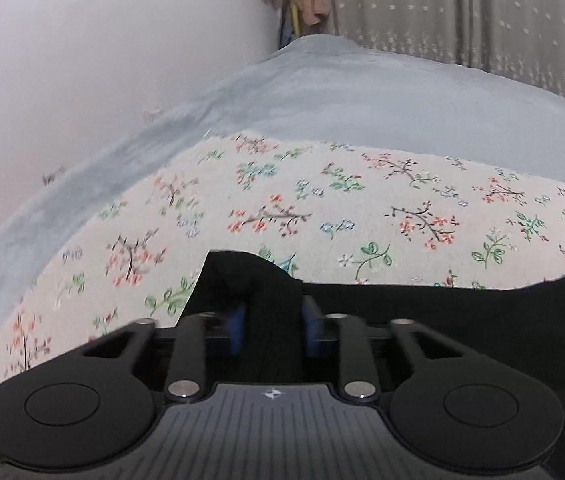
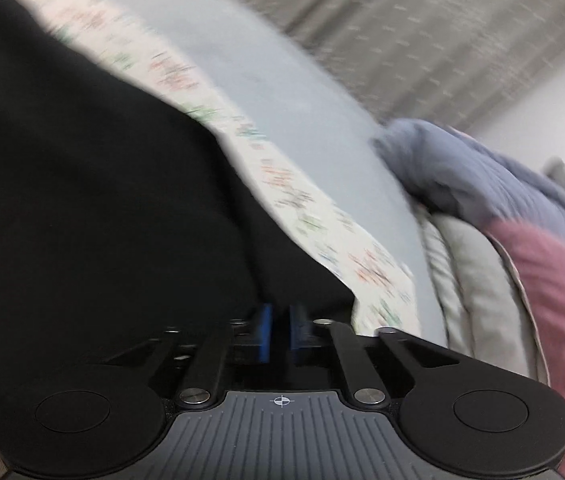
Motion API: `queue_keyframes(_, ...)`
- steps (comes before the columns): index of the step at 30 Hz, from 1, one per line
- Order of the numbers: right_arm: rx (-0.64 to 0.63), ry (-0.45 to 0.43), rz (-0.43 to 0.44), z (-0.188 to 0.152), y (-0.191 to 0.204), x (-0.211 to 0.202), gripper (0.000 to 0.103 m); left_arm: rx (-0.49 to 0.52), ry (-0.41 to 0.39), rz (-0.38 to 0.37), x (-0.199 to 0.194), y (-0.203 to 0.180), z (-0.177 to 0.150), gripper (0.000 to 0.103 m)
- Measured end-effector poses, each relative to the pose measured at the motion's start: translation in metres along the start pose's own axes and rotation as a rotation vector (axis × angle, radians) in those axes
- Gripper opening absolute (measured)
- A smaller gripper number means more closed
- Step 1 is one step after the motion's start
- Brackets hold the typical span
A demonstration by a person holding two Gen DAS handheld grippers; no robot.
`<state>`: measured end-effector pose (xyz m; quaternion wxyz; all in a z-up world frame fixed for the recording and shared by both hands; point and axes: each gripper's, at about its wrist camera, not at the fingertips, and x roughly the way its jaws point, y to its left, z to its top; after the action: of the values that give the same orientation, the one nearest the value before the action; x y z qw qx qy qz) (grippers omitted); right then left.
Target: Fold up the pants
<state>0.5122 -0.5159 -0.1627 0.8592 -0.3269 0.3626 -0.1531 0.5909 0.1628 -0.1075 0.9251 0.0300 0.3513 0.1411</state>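
**On the bed, black pants gripped at both ends**

Across a floral sheet point(image 1: 322, 208) on the bed, black pants point(image 2: 82, 184) lie bunched. Left hand-held gripper point(image 1: 273, 322) pinches a raised fold; right hand-held gripper point(image 2: 279, 330) clamps the blurred cloth near piled bedding point(image 2: 482, 208).

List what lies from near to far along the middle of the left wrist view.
Left gripper shut on the black pants → floral sheet → grey-blue blanket → grey patterned curtain.
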Motion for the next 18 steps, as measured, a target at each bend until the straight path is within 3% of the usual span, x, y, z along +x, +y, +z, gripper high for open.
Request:
queue_keyframes(1,-0.011,0.004,-0.004,0.005,0.002,0.002,0.003,-0.005,0.001,-0.011,0.0,0.002,0.001,0.008)
queue_keyframes(9,0.344,0.011,-0.108,0.014,-0.062,0.01,0.002,-0.039,-0.026,0.066,0.002,0.009,0.015,0.006)
queue_keyframes(18,0.46,-0.038,-0.197,0.054,-0.1,0.01,0.001,-0.102,-0.063,0.096,0.007,0.008,0.026,0.006)
